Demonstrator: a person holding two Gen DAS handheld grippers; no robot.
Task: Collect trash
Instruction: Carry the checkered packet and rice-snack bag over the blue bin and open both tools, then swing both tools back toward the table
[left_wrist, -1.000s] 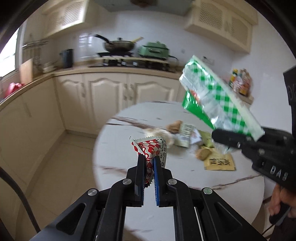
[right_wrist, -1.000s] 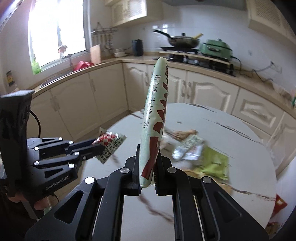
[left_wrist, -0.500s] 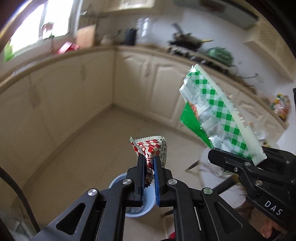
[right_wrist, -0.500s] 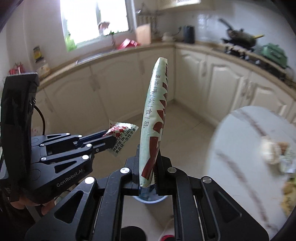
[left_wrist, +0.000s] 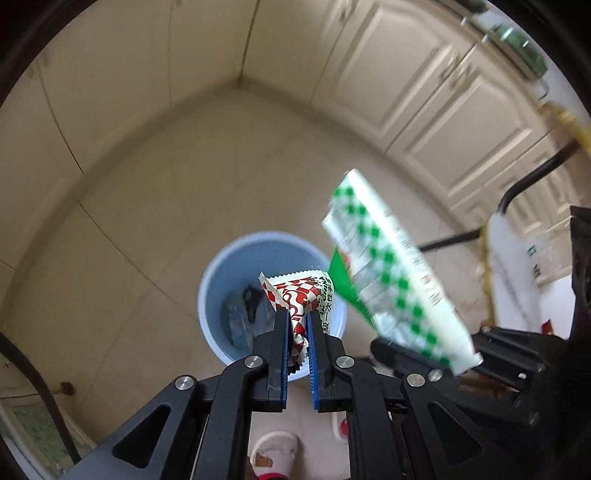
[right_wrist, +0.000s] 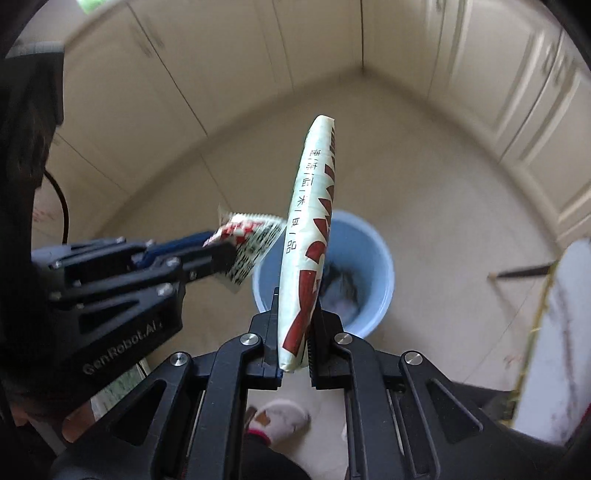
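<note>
A light blue bin (left_wrist: 221, 280) (right_wrist: 373, 266) stands on the tiled floor below both grippers, with some crumpled trash in its bottom. My left gripper (left_wrist: 295, 321) (right_wrist: 221, 254) is shut on a small red-and-white checked wrapper (left_wrist: 299, 295) (right_wrist: 247, 240), held over the bin's opening. My right gripper (right_wrist: 295, 306) (left_wrist: 384, 347) is shut on a long green-and-white checked packet (left_wrist: 391, 284) (right_wrist: 310, 236), which stands up over the bin's near rim. Both point steeply down.
Cream cabinet doors (left_wrist: 424, 92) (right_wrist: 129, 92) line the corner beyond the bin. The marble table's edge (right_wrist: 554, 332) and a dark chair leg (left_wrist: 517, 184) are at the right. A person's slippered foot (right_wrist: 280, 417) (left_wrist: 273, 450) stands on the floor just under the grippers.
Both grippers have swung away from the table and tipped down over the blue bin, which now lies right beneath them. Each still holds its wrapper.
</note>
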